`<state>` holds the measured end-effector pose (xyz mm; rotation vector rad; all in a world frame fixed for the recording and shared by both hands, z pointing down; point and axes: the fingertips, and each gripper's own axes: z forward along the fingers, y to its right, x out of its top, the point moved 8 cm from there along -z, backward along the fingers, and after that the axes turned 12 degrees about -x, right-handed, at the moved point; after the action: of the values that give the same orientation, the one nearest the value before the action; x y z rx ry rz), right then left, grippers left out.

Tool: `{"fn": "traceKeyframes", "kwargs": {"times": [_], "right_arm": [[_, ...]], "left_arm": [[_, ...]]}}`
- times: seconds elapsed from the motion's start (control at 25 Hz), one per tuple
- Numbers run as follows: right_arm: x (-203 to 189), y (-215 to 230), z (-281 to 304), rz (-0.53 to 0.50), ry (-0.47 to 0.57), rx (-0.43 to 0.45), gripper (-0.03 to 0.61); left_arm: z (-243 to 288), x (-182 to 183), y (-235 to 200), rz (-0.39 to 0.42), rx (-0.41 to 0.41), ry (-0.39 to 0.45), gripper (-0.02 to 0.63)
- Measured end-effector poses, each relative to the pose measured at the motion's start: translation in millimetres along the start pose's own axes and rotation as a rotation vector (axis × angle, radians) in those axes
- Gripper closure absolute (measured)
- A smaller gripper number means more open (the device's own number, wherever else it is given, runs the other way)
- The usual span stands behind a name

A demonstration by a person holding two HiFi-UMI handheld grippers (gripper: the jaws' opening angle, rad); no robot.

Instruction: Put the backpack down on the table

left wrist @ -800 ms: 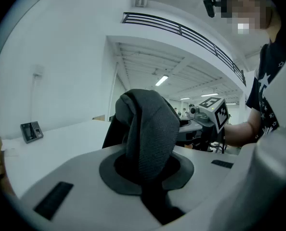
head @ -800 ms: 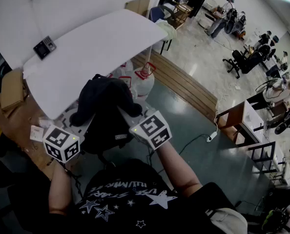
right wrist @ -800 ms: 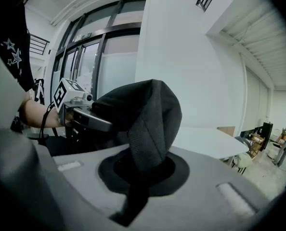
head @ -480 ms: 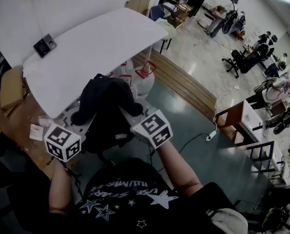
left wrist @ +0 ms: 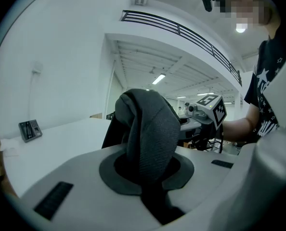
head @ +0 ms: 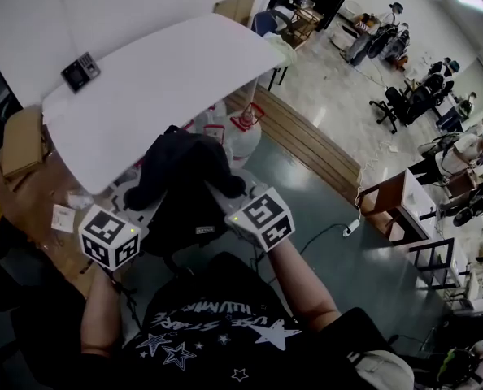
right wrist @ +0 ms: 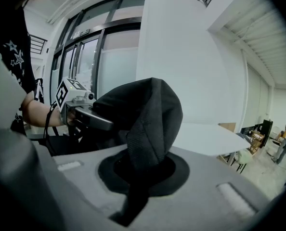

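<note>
A black backpack [head: 183,187] hangs in the air between my two grippers, in front of the near edge of the white table [head: 160,75]. My left gripper [head: 141,211] is shut on one dark shoulder strap [left wrist: 150,136], which arches up out of its jaws. My right gripper [head: 223,199] is shut on the other strap [right wrist: 150,121] in the same way. In the left gripper view the right gripper's marker cube [left wrist: 211,109] shows beyond the strap. The left gripper's cube [right wrist: 70,93] shows in the right gripper view. The bag's lower part is hidden behind the person's chest.
A small dark device [head: 80,71] lies on the table's far left corner. Water jugs [head: 229,136] stand on the floor under the table. A cardboard box [head: 20,140] sits at the left. A wooden desk [head: 396,197], office chairs and people fill the right side.
</note>
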<state>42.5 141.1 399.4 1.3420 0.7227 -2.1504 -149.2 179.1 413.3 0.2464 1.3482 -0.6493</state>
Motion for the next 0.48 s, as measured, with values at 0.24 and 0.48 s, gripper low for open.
{"fn": "traceKeyframes", "kwargs": {"times": [0.24,0.48], "right_arm": [[-1,8,-3,0.015,0.0,-0.015,0.561],[3,40,12,-0.012,0.009,0.004,0.56]], "left_arm": [[8,7,-1,0.018,-0.018,-0.02,0.56],[32,18,-19,-0.003,0.003,-0.016,0.56]]}}
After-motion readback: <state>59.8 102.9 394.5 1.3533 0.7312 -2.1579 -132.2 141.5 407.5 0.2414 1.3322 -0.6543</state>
